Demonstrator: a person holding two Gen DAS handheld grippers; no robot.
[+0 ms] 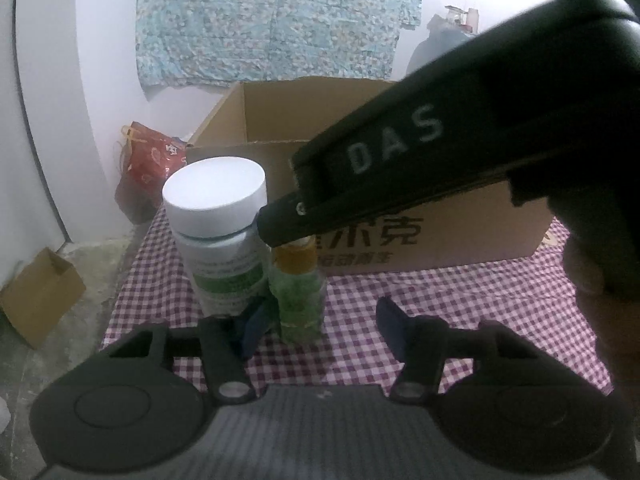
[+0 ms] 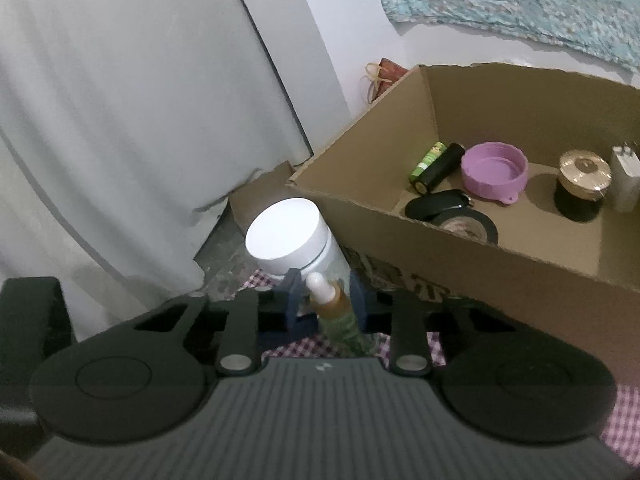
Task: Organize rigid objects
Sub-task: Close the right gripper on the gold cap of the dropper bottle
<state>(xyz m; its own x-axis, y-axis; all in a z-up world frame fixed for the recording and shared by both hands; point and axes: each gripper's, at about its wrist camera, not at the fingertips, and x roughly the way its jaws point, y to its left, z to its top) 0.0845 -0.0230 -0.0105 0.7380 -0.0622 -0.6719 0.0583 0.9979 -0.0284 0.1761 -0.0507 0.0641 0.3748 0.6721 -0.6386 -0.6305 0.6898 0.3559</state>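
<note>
A small dropper bottle (image 1: 301, 292) with an orange collar and green contents stands on the checkered cloth (image 1: 460, 300), beside a white-capped jar (image 1: 218, 216). My right gripper (image 2: 326, 300) is closed around the dropper bottle (image 2: 328, 304) at its neck; in the left wrist view it comes down from the upper right as a black body (image 1: 400, 168). My left gripper (image 1: 320, 324) is open and empty, low in front of the bottle, its blue fingertips (image 1: 394, 328) on either side. The white jar (image 2: 290, 236) stands just behind the bottle. The open cardboard box (image 2: 500, 256) lies behind.
The box holds a purple bowl (image 2: 494, 176), a black tube (image 2: 440, 168), a green tube (image 2: 427, 162), a tape roll (image 2: 466, 226), a gold-lidded jar (image 2: 582, 184) and a white charger (image 2: 626, 176). A red bag (image 1: 150, 168) and a small carton (image 1: 40, 296) are on the floor at left.
</note>
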